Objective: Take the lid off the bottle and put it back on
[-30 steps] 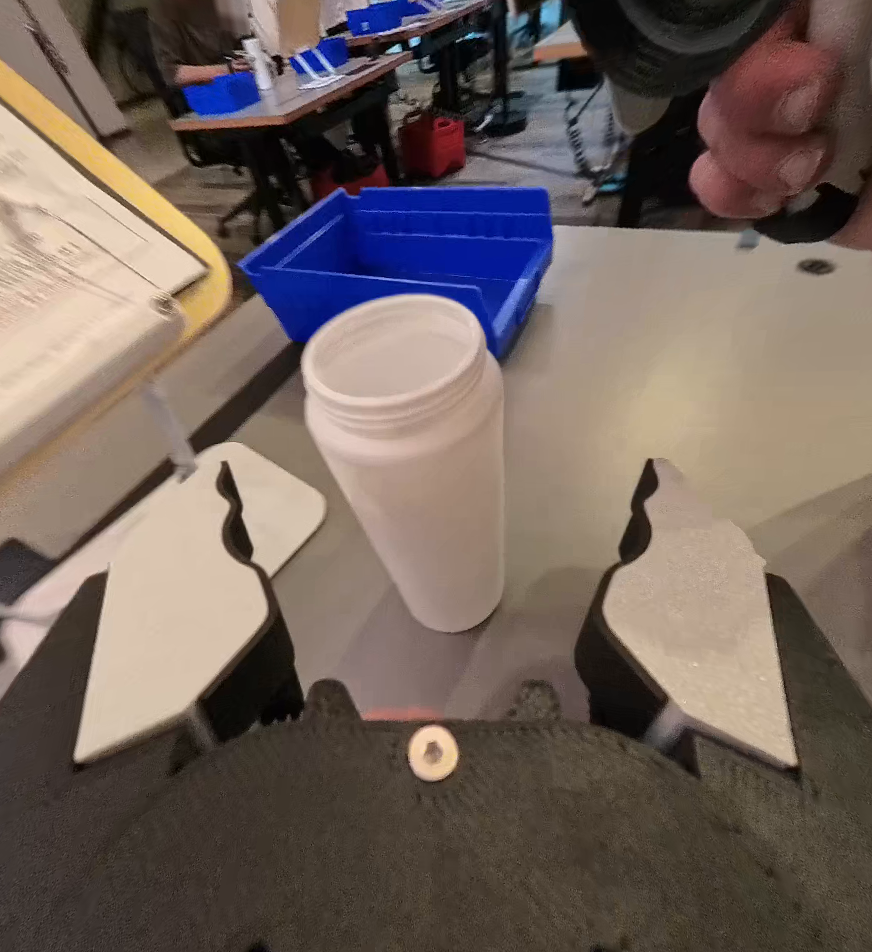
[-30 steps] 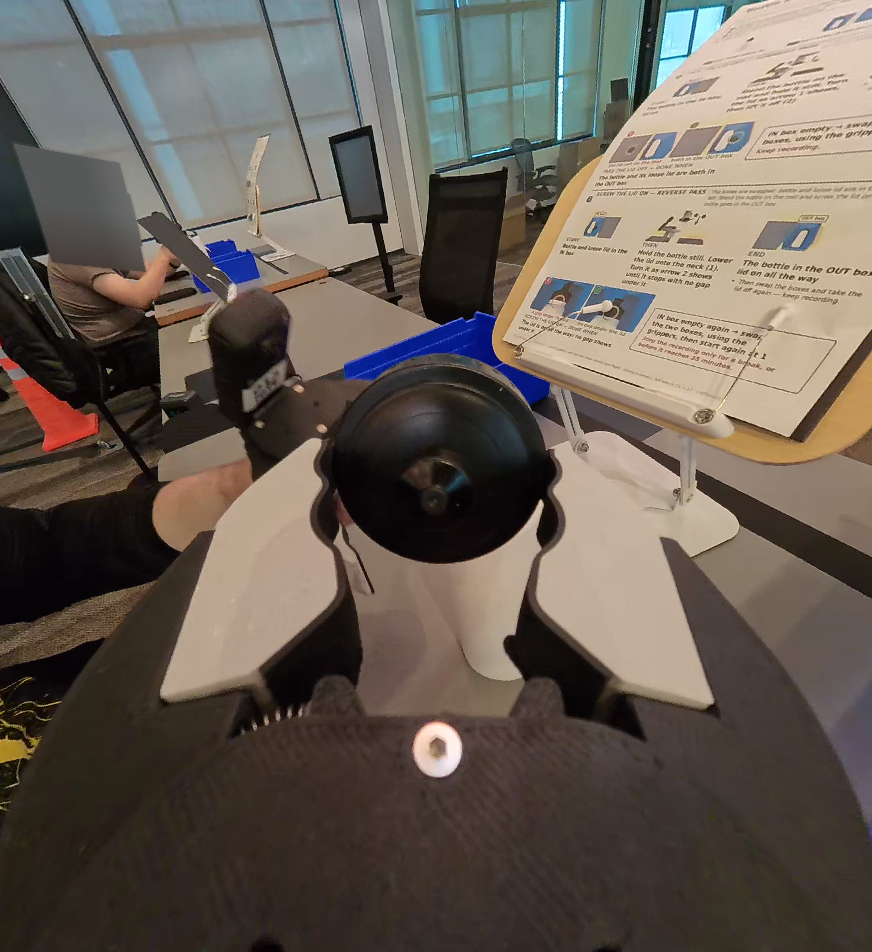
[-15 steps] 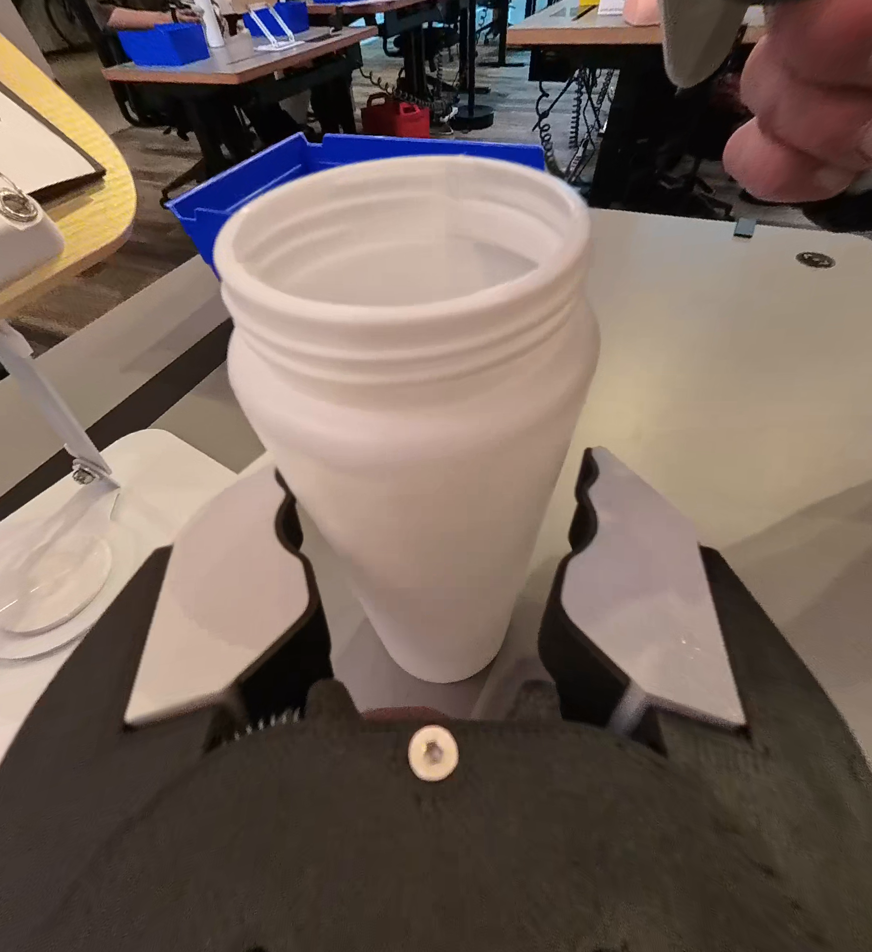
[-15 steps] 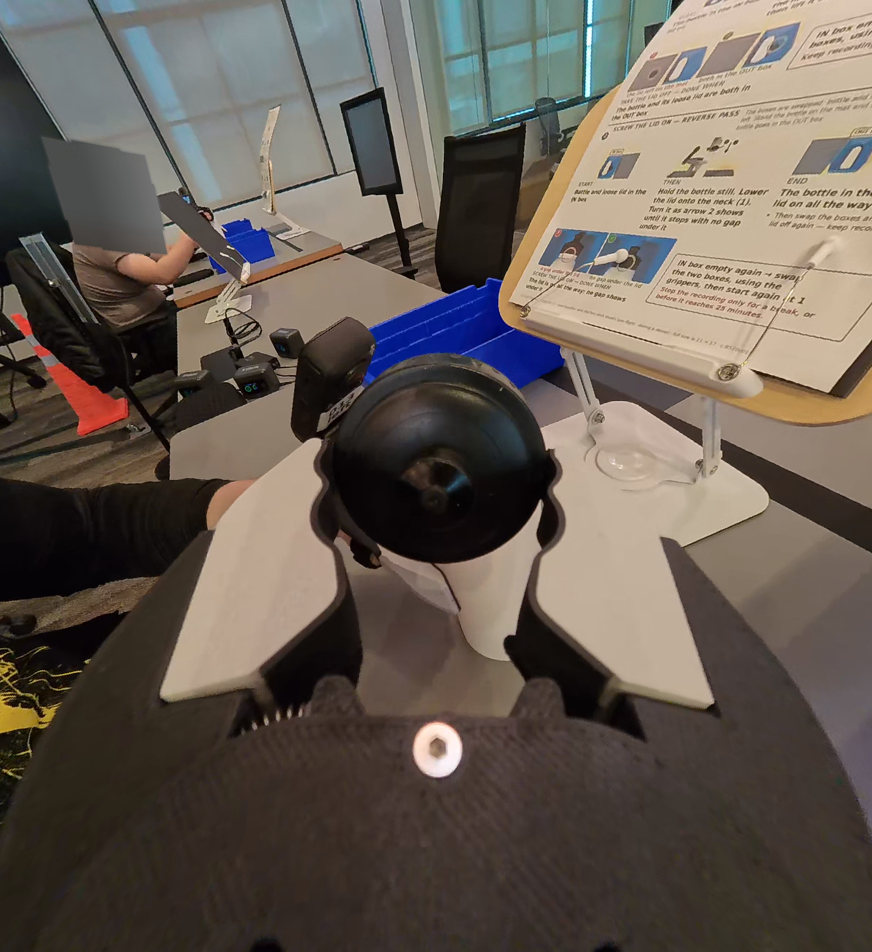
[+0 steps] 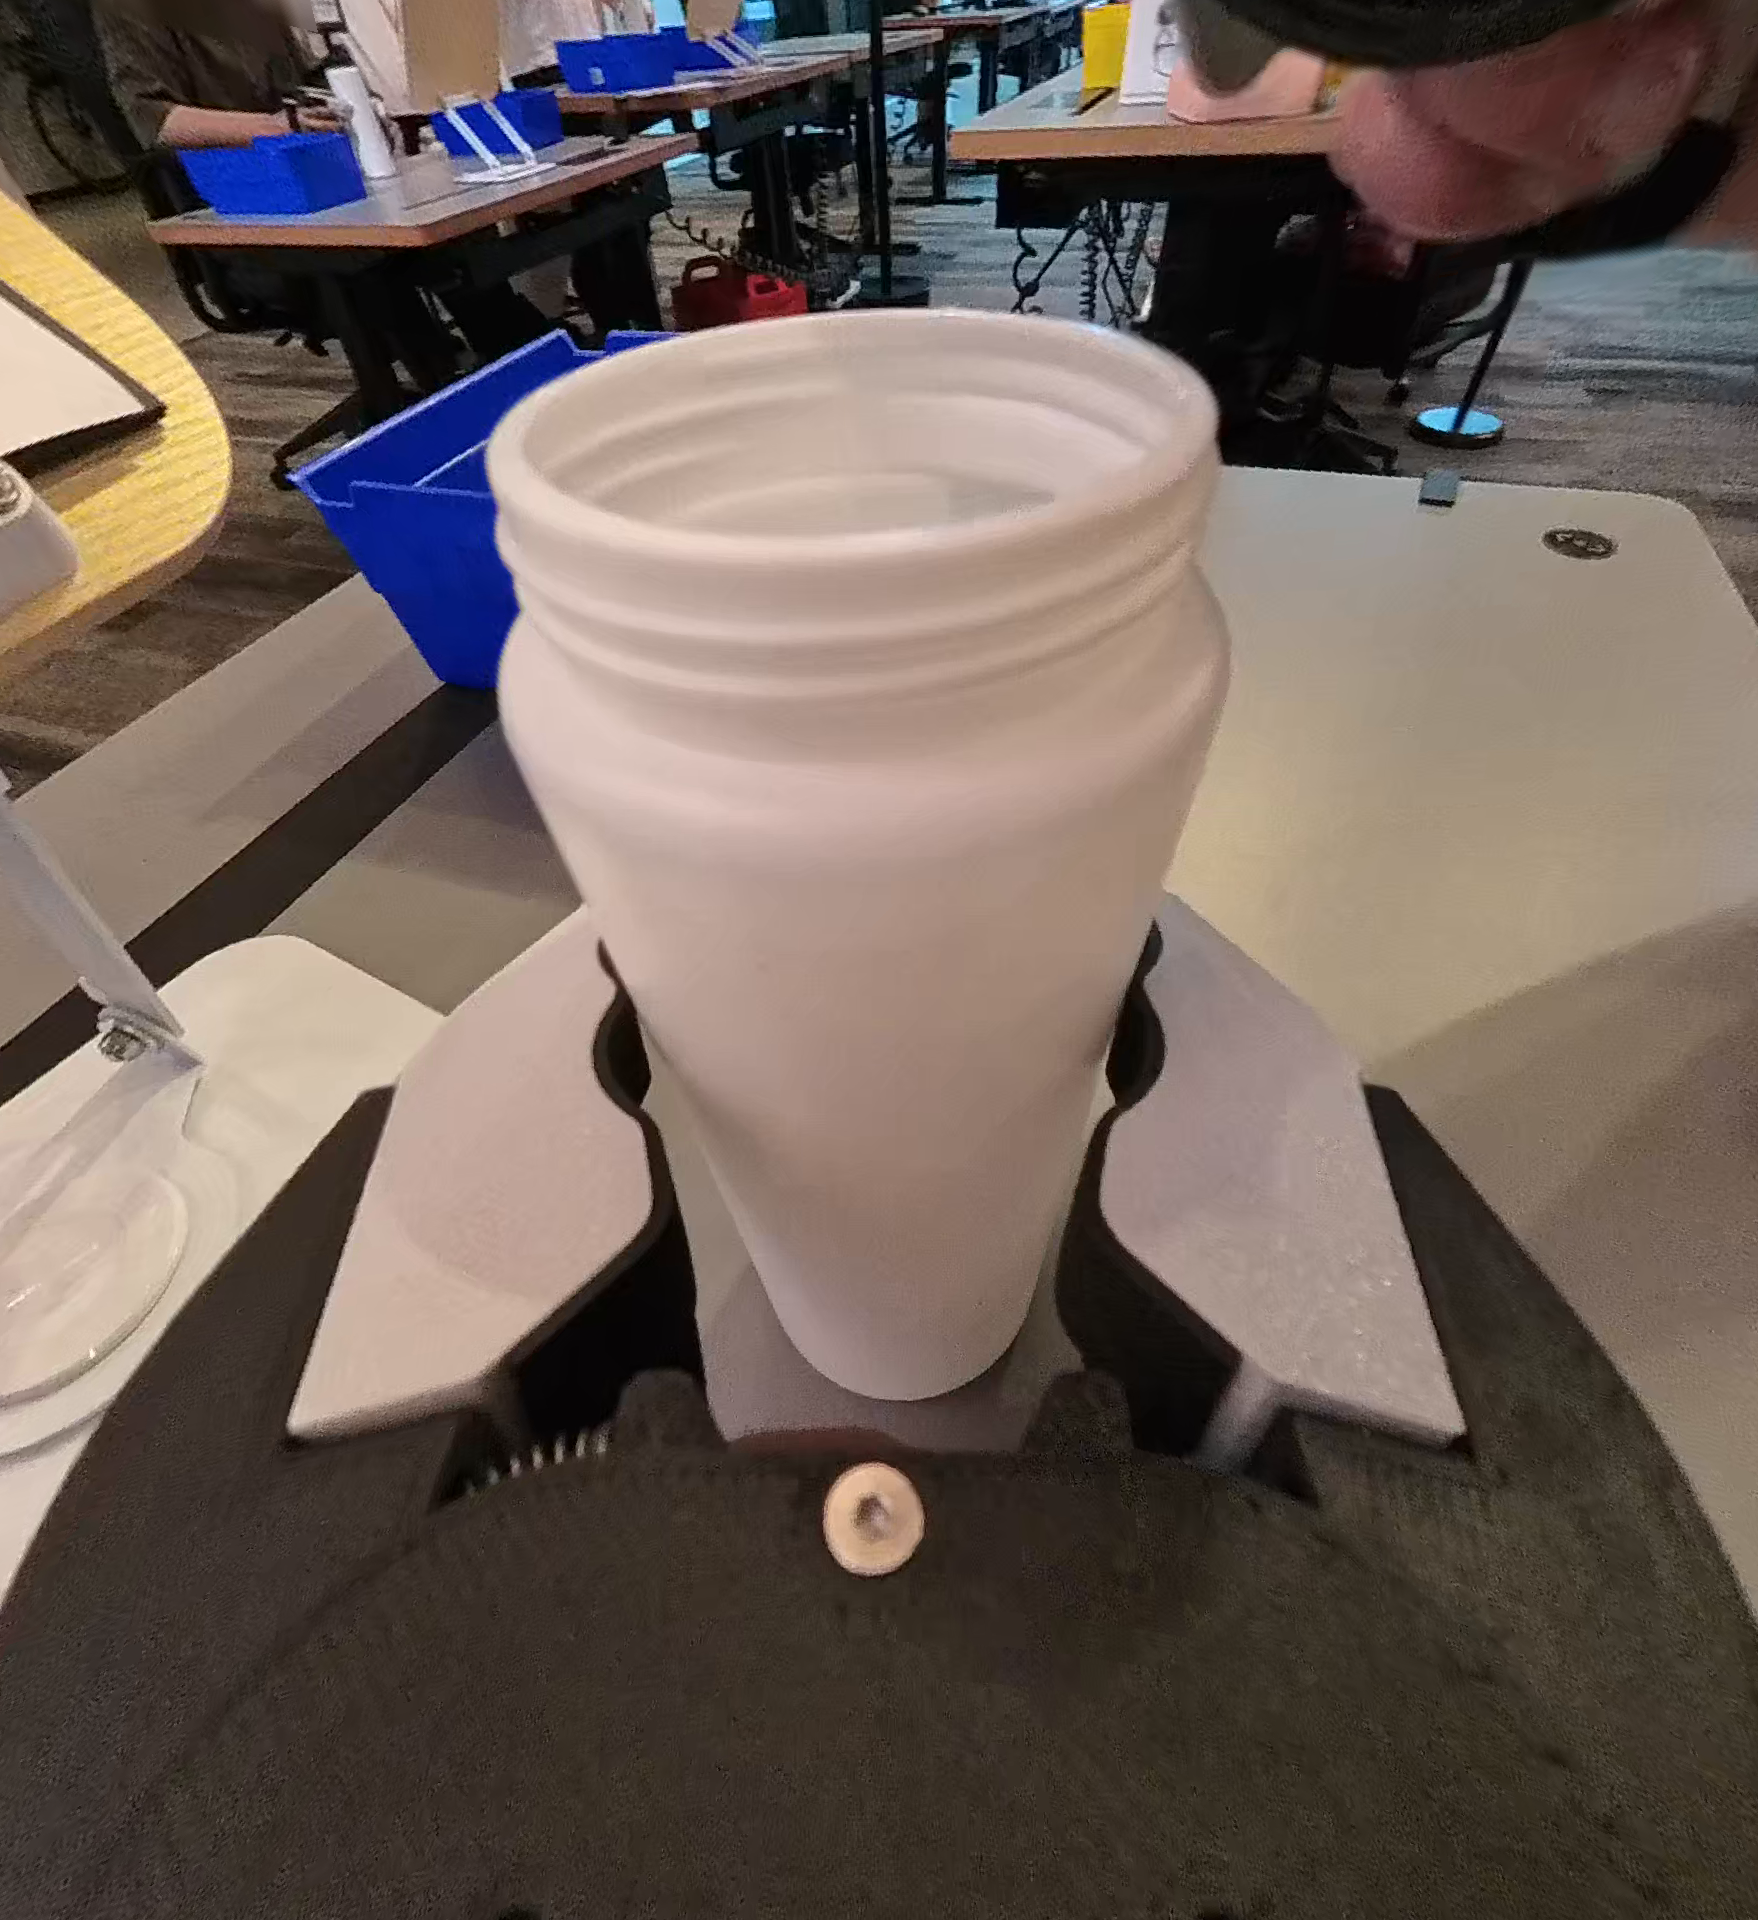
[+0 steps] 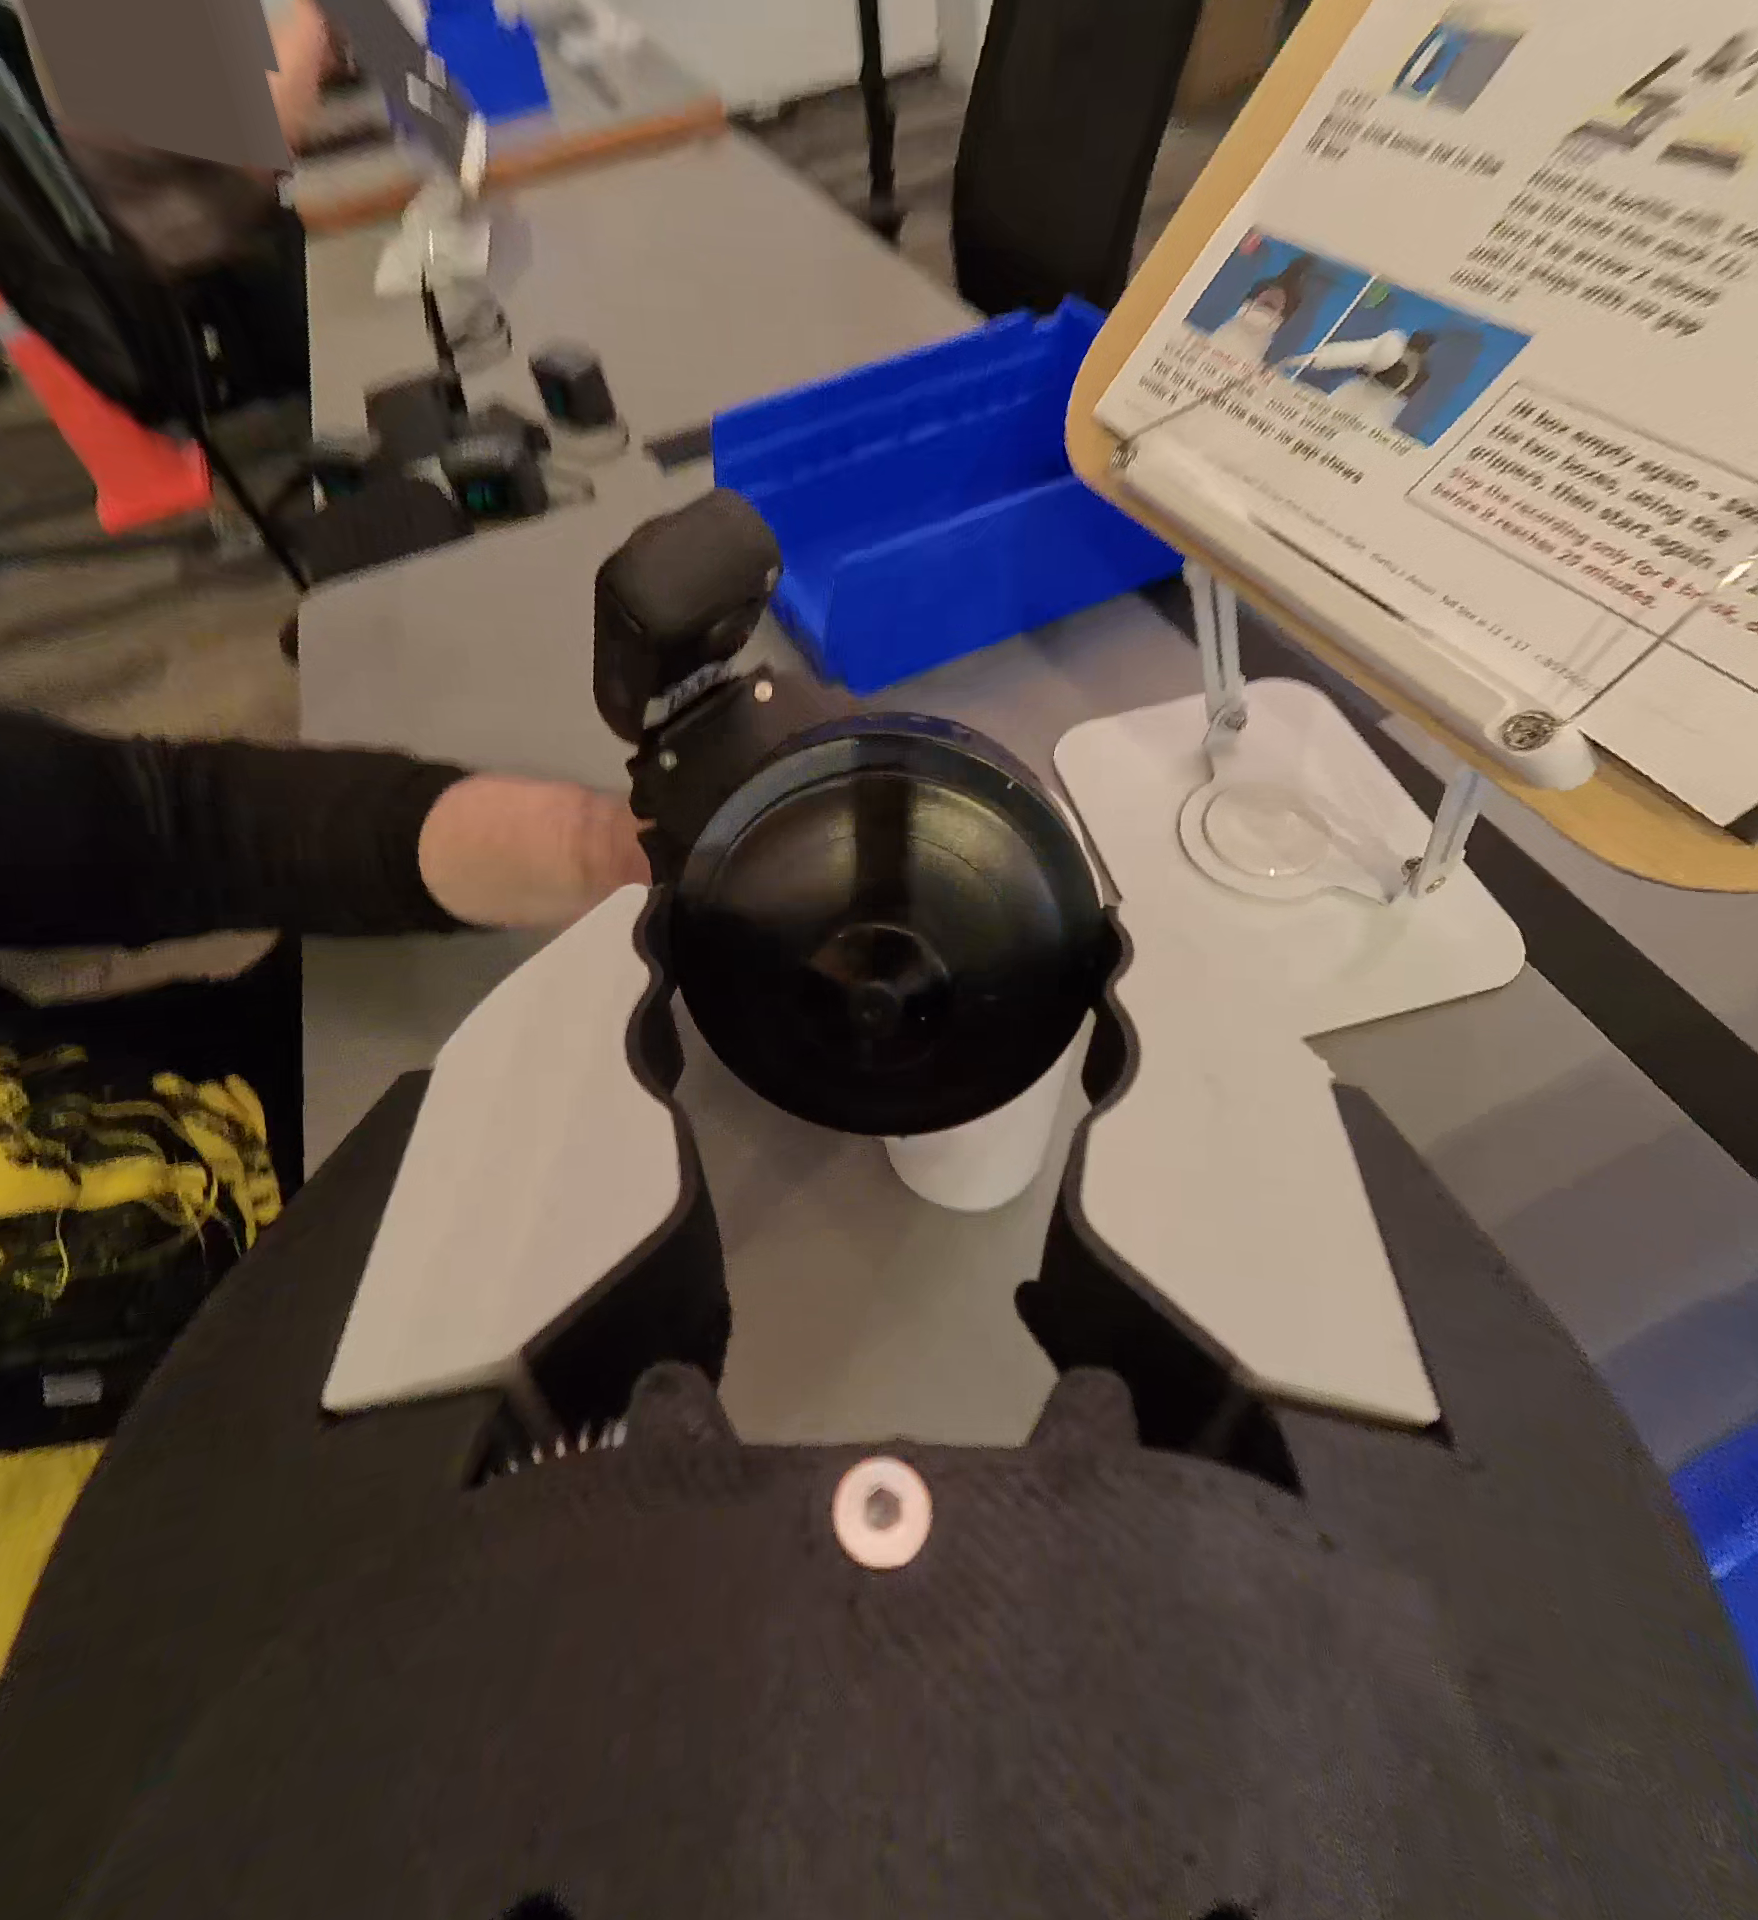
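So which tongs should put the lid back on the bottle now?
The right tongs. They already grip the black lid, seemingly just above the white bottle, whose threaded mouth is open. The left tongs are closed around the bottle's body, so they are better placed to hold it steady.

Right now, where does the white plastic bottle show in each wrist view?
Left wrist view: the white plastic bottle fills the centre, mouth open, gripped low between the left gripper's jaws.
Right wrist view: only its base shows at centre, below the black round lid in the right gripper's jaws.
Shared landmark: the blue plastic bin behind the bottle.
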Available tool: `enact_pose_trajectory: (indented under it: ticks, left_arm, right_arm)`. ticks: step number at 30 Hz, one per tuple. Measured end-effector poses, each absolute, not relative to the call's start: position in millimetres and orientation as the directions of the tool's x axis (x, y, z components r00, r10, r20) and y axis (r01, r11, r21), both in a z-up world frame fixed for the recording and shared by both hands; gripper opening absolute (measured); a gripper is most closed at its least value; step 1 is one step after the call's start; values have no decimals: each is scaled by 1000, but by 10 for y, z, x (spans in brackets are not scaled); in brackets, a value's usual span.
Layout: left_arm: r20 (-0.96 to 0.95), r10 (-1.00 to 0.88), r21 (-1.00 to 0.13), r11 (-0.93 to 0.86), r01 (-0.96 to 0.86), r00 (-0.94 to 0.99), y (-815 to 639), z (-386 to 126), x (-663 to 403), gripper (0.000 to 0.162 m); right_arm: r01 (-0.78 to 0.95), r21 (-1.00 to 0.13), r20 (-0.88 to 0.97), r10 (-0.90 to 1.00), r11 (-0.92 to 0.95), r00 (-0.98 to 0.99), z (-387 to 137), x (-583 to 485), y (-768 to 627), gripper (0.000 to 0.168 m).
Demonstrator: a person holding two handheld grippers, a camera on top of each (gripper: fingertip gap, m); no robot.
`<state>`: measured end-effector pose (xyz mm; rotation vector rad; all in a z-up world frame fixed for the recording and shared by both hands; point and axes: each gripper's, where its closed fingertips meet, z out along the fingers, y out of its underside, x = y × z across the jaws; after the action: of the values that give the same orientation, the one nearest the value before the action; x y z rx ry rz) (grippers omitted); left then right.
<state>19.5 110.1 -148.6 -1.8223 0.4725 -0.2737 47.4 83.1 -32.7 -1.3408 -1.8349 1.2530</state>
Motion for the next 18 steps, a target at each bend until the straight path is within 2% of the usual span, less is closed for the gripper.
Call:
enact_pose_trajectory:
  ticks: [5, 18]
  left_arm:
    - [-41, -516, -960, -217, -177, 856, 1125, -1485, 229, 88]
    - [-43, -613, -961, -191, -200, 789, 1140, -1485, 283, 87]
  right_arm:
    - [550, -767, -1, 857, 330, -515, -483, 398, 880, 77]
    - [684, -398, -73, 722, 611, -688, -744, 168, 913, 77]
